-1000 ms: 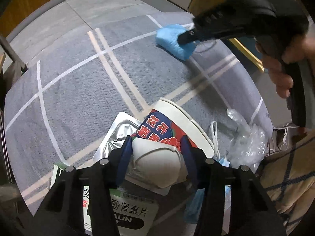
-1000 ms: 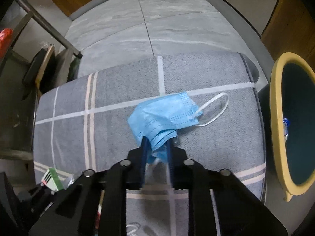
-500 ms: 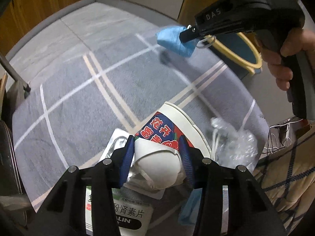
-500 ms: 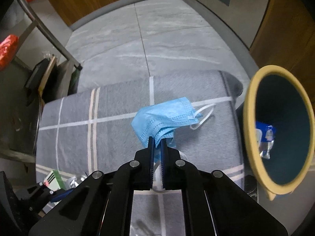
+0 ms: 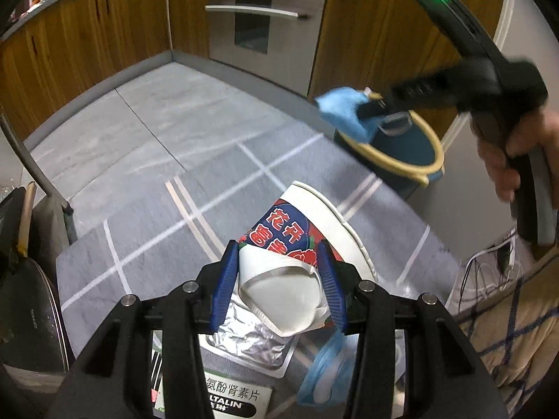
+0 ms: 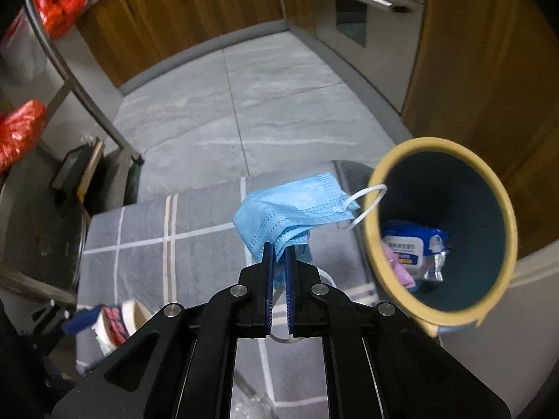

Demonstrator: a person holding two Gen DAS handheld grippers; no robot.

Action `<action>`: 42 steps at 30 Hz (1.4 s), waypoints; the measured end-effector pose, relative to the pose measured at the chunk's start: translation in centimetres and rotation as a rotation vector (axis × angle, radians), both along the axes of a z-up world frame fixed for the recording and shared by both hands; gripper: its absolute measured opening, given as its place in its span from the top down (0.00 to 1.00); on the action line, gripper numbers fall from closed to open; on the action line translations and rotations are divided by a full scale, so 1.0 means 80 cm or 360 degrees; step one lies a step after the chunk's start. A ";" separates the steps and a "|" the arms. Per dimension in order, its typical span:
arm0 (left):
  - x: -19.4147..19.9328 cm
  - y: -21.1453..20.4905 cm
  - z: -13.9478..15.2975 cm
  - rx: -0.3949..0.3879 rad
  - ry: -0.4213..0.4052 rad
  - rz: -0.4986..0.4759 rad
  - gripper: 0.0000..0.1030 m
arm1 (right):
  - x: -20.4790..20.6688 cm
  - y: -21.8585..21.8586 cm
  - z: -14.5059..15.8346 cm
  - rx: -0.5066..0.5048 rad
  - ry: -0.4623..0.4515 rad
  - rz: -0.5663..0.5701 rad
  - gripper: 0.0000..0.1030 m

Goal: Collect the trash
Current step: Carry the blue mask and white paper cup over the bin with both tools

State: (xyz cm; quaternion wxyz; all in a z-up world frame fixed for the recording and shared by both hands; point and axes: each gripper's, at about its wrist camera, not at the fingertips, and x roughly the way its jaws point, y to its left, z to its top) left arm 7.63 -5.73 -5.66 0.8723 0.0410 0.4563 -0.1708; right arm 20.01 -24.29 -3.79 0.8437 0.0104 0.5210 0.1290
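Observation:
My left gripper (image 5: 277, 262) is shut on a crushed paper cup (image 5: 297, 244) with red and blue print and holds it above the grey plaid cushion (image 5: 157, 216). My right gripper (image 6: 277, 249) is shut on a blue face mask (image 6: 293, 209), held in the air just left of the yellow-rimmed bin (image 6: 496, 195). In the left wrist view the mask (image 5: 340, 111) hangs over the near rim of the bin (image 5: 394, 160). The bin holds a wet-wipe pack (image 6: 414, 244) and wrappers.
Under the cup lie a silver foil pouch (image 5: 251, 338), a medicine box (image 5: 230, 394) and another blue mask (image 5: 321, 373). Wooden cabinets (image 6: 209, 10) and a steel appliance (image 6: 363, 10) line the far wall. A metal rack leg (image 6: 87, 87) stands left.
My right gripper lifted the blue mask off the cushion and carried it right to the bin's rim. My left gripper rose with the cup in it.

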 end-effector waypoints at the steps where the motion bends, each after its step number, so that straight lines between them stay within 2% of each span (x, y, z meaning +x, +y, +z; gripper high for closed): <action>1: 0.001 0.000 0.005 -0.0008 -0.0020 0.0005 0.56 | -0.003 -0.005 0.002 0.0006 -0.0008 -0.0011 0.93; 8: 0.010 -0.004 0.019 -0.0024 -0.0069 0.0038 0.56 | -0.002 -0.047 0.003 -0.0023 -0.0030 -0.0110 0.93; 18: 0.025 -0.005 0.025 -0.0018 -0.0100 0.0089 0.56 | 0.017 -0.063 0.008 -0.0002 -0.0083 -0.0114 0.93; 23: 0.047 -0.008 0.033 -0.0080 -0.0107 0.0135 0.56 | 0.023 -0.071 0.016 -0.0041 -0.0140 -0.0118 0.93; 28: 0.074 -0.013 0.037 -0.0147 -0.0100 0.0172 0.56 | 0.031 -0.095 0.022 0.0018 -0.0153 -0.0186 0.93; 34: 0.101 -0.049 0.039 -0.0130 -0.0124 0.0094 0.56 | 0.041 -0.131 0.024 0.0033 -0.0166 -0.0299 0.93; 42: 0.147 -0.123 0.027 -0.0101 -0.0113 -0.0049 0.56 | 0.054 -0.178 0.002 0.0009 -0.0089 -0.0470 0.93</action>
